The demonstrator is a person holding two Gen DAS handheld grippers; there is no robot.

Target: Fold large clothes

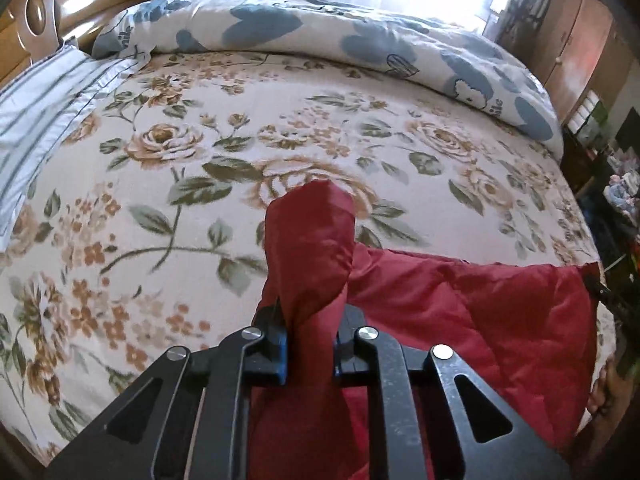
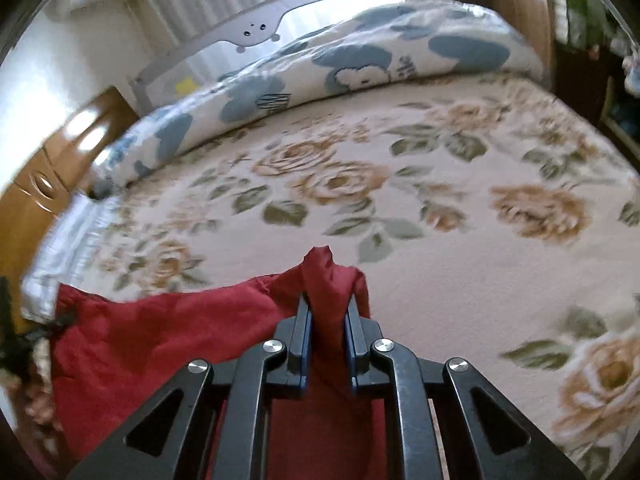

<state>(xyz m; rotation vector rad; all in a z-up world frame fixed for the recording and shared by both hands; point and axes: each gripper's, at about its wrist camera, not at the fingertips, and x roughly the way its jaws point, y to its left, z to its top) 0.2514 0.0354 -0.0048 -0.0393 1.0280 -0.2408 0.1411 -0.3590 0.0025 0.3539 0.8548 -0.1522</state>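
The left gripper (image 1: 308, 320) is pinching a bunched tail of the dark red, quilted, shiny-fabric garment (image 1: 480, 312), which is poking up past its black fingers at the frame's lower centre. The right gripper (image 2: 328, 320) is pinching another gathered corner of the same garment (image 2: 160, 340) between its blue-lined pads. Both are probably gripping corners of one edge, so that the cloth is hanging between them as a taut span and can be laid out flat for folding. From the left wrist the red cloth is spreading toward the lower right; from the right wrist, toward the lower left. Beyond it, the cream blanket with brown roses (image 1: 280, 120) is covering the bed, and a white duvet with blue patches (image 1: 360, 40) is lying rolled along the top.
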